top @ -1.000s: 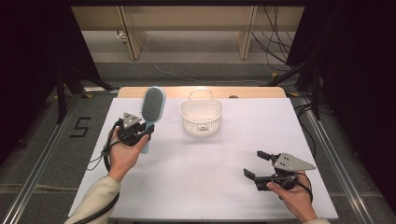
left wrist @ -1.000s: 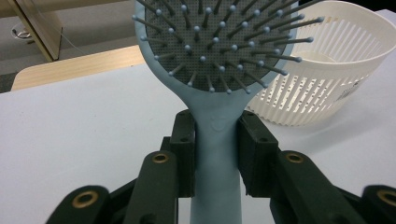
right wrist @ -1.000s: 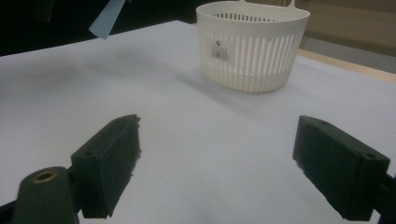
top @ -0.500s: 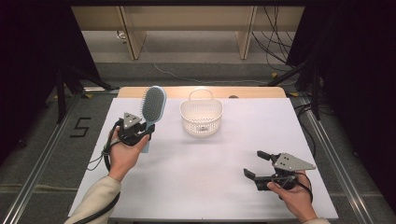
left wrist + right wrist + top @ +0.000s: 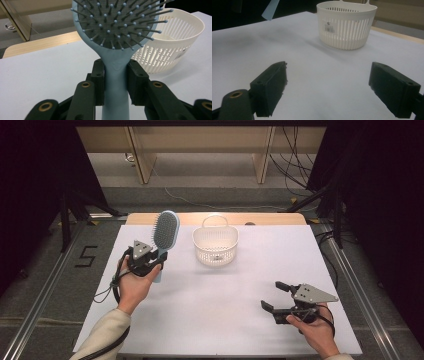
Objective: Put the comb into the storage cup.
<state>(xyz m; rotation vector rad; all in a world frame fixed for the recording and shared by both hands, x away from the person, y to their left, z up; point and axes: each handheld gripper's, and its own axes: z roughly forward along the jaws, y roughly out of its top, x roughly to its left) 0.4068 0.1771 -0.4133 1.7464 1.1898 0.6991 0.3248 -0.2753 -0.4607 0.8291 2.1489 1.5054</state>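
Left of the basket [image 5: 215, 247], the left gripper [image 5: 150, 261] clamps the brush [image 5: 164, 237] handle; carry it upright over the rim before releasing. Right gripper [image 5: 274, 297] fingers gape, idle.

White tabletop [image 5: 225, 320] on grey floor [image 5: 40, 285] marked with a black 5 [image 5: 86, 256], pale wooden furniture legs [image 5: 140, 155] beyond, darkness both sides.

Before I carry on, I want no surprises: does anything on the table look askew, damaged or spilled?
Nothing stands out. The pale blue plastic hairbrush stands upright, clamped by its handle in the left claw. The white slotted plastic basket sits upright and intact. The right claw is open.
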